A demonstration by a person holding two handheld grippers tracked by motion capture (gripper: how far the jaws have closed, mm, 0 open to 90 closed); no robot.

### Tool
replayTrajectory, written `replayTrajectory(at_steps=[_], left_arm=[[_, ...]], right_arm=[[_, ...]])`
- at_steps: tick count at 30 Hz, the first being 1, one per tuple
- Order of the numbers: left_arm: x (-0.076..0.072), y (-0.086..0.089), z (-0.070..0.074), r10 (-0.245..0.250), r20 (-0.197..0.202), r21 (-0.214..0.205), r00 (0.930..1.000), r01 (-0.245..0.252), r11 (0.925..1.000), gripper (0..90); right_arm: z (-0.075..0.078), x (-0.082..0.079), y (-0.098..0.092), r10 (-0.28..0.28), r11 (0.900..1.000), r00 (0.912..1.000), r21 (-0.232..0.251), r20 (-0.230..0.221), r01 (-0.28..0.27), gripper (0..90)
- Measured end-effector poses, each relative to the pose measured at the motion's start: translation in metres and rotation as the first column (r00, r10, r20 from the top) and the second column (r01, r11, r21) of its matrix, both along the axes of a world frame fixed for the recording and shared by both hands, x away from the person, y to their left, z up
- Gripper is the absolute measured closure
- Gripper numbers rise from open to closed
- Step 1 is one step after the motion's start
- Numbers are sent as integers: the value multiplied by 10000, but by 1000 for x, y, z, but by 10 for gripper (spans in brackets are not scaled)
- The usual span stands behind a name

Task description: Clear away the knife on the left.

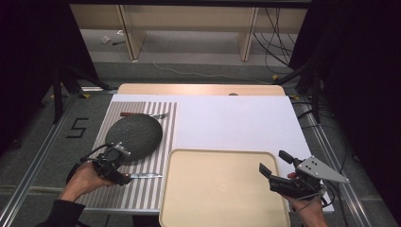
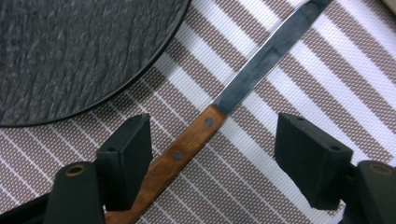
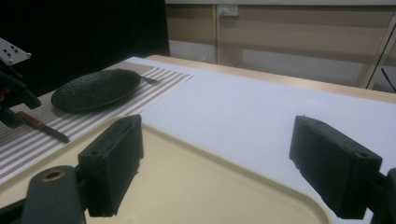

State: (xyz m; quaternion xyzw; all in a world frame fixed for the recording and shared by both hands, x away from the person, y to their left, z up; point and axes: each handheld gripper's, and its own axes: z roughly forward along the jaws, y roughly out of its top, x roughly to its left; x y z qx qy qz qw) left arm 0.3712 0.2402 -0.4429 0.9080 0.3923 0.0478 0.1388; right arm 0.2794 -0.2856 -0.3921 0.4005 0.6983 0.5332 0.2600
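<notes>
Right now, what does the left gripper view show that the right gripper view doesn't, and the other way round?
Left gripper view alone: the rivets in the knife's wooden handle, which lies between the left gripper's open jaws, close to one pad.
Right gripper view alone: the beige tray under the right gripper's open jaws, the white table surface and a fork beyond the plate.
Both: the dark textured plate, the striped placemat and the knife.

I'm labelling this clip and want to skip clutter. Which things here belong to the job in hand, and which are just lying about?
In the job:
- knife, its wooden handle between the open jaws of the left claw
- left claw, down over the striped mat

Lying about:
- dark plate on the mat
- fork beyond the plate
- beige tray, under the open right claw
</notes>
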Motion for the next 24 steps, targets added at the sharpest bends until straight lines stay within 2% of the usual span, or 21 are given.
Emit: replayTrajectory(at_steps=[1, 2, 6, 8, 11, 19, 24], left_arm=[[0, 0, 0, 0, 0, 0, 10000, 0, 10000, 291], [2, 1, -1, -26, -167, 288, 9999, 31, 9996, 303], [8, 2, -6, 100, -439, 548, 9990, -76, 9985, 346], [11, 2, -9, 277, -601, 593, 9978, -241, 9979, 355], [13, 5, -10, 227, -799, 579, 9965, -181, 9982, 376], [17, 6, -19, 407, -1066, 934, 9935, -307, 9952, 437], [16, 4, -18, 201, -1088, 1036, 9939, -88, 9946, 507]], right_arm=[[0, 0, 0, 0, 10000, 10000, 0, 0, 0, 186], [0, 0, 0, 30, 10000, 10000, -10, 3, -30, 186], [0, 0, 1, 73, 10000, 10000, -24, -17, -73, 186], [0, 0, 1, 81, 10000, 10000, -23, -6, -81, 186], [-1, 1, 1, 74, 10000, 10000, -35, -18, -74, 187], [-1, 0, 2, 151, 9998, 9999, -90, -11, -151, 193], [-1, 0, 2, 156, 9998, 9999, -90, -23, -156, 194]])
